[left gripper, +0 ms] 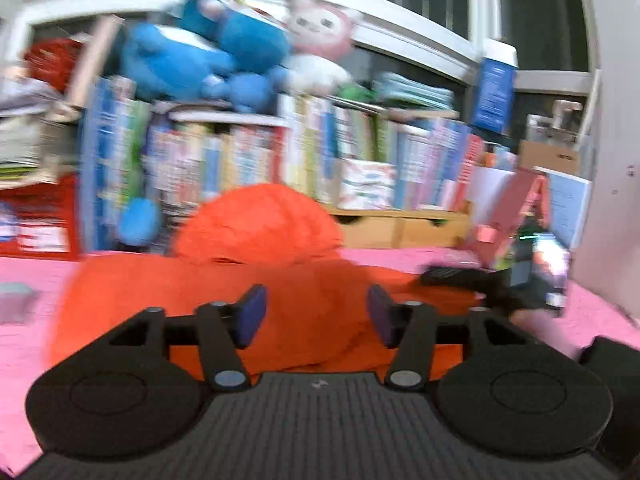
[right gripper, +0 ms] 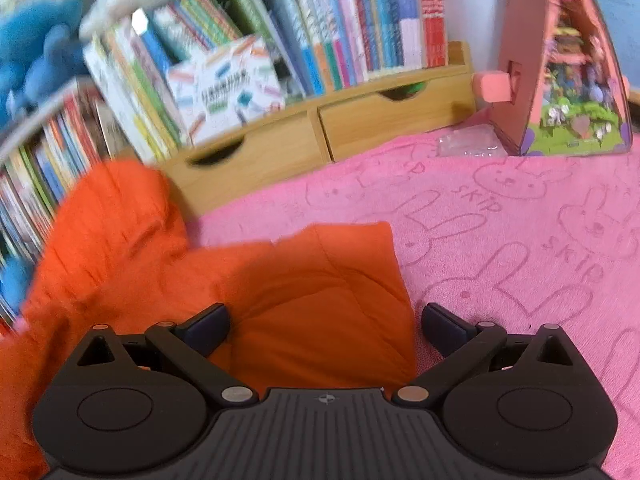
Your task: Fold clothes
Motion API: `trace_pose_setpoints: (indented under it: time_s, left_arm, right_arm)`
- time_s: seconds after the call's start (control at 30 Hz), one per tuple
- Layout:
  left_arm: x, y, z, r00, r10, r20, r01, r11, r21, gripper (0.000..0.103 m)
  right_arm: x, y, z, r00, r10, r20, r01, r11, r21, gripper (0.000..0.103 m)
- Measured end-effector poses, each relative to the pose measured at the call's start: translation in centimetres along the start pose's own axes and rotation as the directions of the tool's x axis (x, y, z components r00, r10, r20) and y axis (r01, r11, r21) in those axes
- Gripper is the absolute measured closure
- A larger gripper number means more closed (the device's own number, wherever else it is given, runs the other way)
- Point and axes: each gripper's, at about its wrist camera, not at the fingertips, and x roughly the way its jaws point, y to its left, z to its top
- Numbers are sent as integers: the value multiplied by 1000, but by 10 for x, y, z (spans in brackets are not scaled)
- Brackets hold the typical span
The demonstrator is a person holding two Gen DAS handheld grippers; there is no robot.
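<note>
Both claws, left claw [left gripper: 316, 314] and right claw [right gripper: 325, 330], hang spread above the rumpled orange garment [right gripper: 312, 280], likely mid-fold, needing an edge pinched.

"SKIP" repeated beside bunny outlines on pink blanket [right gripper: 520, 208].

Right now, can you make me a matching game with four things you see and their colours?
Things:
1. jacket
2. bunny blanket
3. drawers
4. big plush toy

Colours:
A. blue
B. pink
C. orange
D. light wood

Pairs: 1-C, 2-B, 3-D, 4-A
</note>
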Motion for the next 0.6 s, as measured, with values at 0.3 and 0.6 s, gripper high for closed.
trace_pose_setpoints:
  time_s: [0.3, 0.6]
  left_arm:
    - [11, 40, -45, 968, 181, -172, -209, 965, -160, 48]
    - [-27, 38, -31, 985, 160, 67, -150, 979, -135, 48]
  right_arm:
    - [-30, 46, -16, 921, 383, -68, -386, 921, -49, 0]
    - [-36, 81, -10, 954, 290, -78, -297, 949, -104, 85]
